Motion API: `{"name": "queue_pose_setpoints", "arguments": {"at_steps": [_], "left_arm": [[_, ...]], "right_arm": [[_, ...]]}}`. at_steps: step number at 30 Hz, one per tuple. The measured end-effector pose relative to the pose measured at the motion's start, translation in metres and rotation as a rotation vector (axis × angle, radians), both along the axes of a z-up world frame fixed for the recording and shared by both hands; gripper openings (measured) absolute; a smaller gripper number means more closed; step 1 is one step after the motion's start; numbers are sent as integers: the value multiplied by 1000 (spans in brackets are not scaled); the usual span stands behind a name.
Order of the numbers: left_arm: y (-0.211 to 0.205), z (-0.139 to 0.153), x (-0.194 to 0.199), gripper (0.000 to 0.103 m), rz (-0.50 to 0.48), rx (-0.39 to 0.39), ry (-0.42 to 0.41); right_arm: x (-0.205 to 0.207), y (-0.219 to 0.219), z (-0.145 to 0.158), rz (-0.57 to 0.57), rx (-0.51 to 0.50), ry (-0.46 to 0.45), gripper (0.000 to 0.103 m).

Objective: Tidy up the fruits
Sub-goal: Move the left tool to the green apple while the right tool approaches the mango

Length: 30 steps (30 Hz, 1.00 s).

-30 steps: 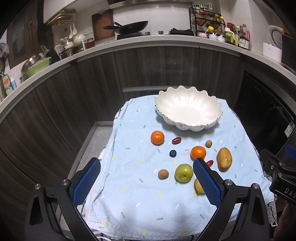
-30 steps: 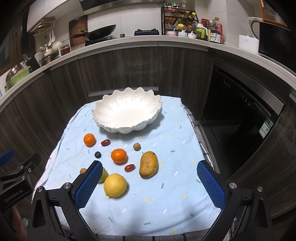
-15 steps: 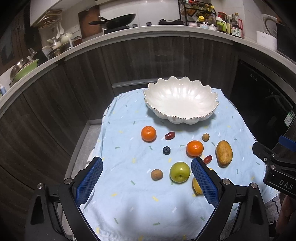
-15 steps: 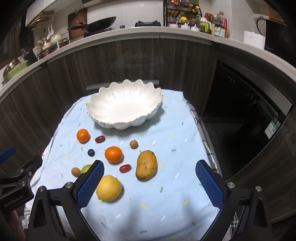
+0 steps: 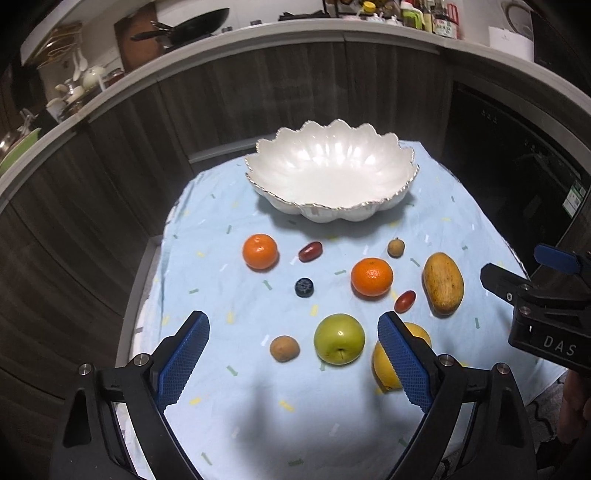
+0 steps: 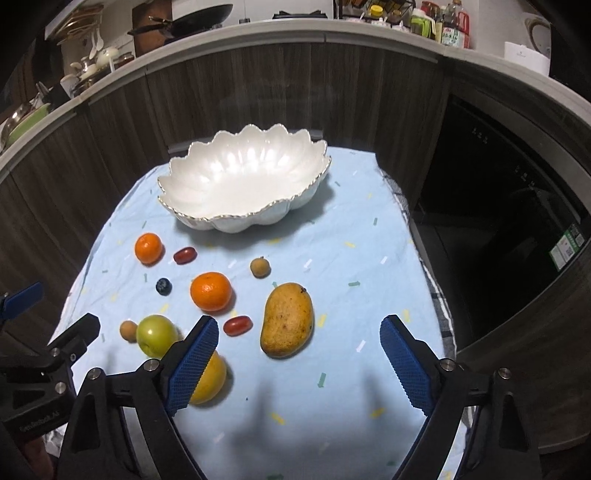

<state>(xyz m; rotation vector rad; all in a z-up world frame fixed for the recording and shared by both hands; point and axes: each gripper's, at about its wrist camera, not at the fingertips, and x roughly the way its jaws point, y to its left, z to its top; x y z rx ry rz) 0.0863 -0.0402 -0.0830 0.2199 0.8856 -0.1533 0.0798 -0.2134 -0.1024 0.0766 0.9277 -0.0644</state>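
Observation:
An empty white scalloped bowl (image 5: 402,199) (image 6: 173,173) stands at the far end of a light blue cloth (image 5: 221,295). Before it lie two oranges (image 5: 259,251) (image 5: 371,277), a green apple (image 5: 339,344) (image 6: 156,335), a mango (image 5: 443,282) (image 6: 287,319), a lemon (image 5: 384,363) (image 6: 210,380), two red grapes (image 5: 310,251) (image 5: 405,301), a blueberry (image 5: 304,287) and two small brown fruits (image 5: 284,348) (image 5: 396,247). My left gripper (image 5: 293,354) is open above the near cloth, the apple between its fingers' line. My right gripper (image 6: 299,354) is open, just before the mango.
The table sits in a kitchen corner with dark wood cabinets (image 5: 110,184) close behind and to the left. A dark oven front (image 6: 498,221) is to the right. The counter above holds a wok (image 5: 192,26) and bottles (image 6: 443,26).
Both grippers have moved forward and down toward the fruits, which now look larger. Both stay open. No fruit has moved.

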Motion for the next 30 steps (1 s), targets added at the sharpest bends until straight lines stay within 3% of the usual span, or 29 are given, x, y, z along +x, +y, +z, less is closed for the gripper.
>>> {"name": "queue_pose_setpoints", "arguments": {"at_steps": [8,19,25,30], "left_arm": [[-3,-27,15,82,-41,-10,84],[-8,-54,25,82,-115,13,149],[-9,-66,30,70,-158,8,190],[-14,-70,31,68,-205,-12,207]], "right_arm": [[14,0,-22,12,0,57,88],[26,2,-47,32,6,127,85],[33,3,-55,39,-2,147,83],[39,3,-62,37,20,174,80]]}}
